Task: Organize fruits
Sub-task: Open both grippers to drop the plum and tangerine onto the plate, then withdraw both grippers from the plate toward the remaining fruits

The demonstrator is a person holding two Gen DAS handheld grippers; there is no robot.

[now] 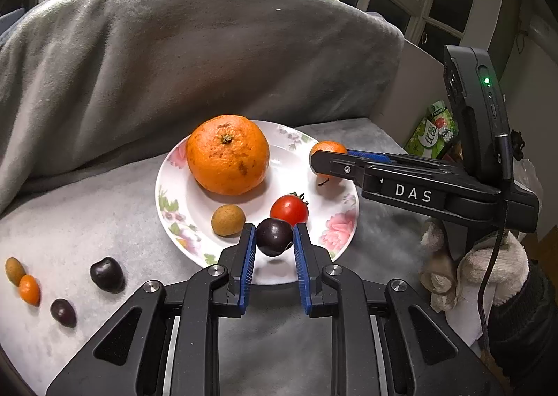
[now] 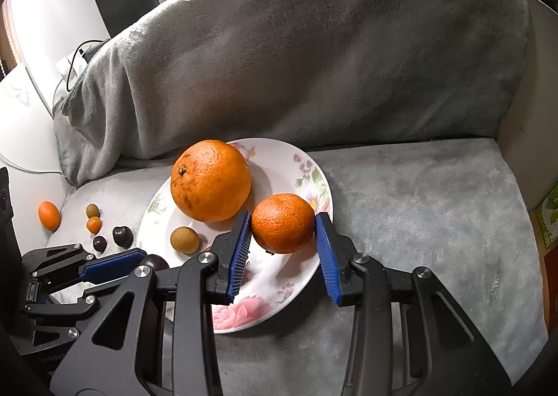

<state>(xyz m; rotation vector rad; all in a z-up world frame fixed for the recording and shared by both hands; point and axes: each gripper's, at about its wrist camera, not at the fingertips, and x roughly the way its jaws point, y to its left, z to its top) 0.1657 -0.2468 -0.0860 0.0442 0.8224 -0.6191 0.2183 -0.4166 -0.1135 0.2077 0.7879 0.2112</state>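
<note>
Currently left tongs pinch dark plum over plate lower rim; right tongs bracket mandarin, grip unclear

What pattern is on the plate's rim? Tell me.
Pink roses and small purple flowers with green leaves on the white plate; clearest in the left wrist view.

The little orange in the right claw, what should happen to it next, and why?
Probably lower it and let go. The right gripper holds the small orange over the flowered plate, beside the big orange, with bare plate under it.
</note>
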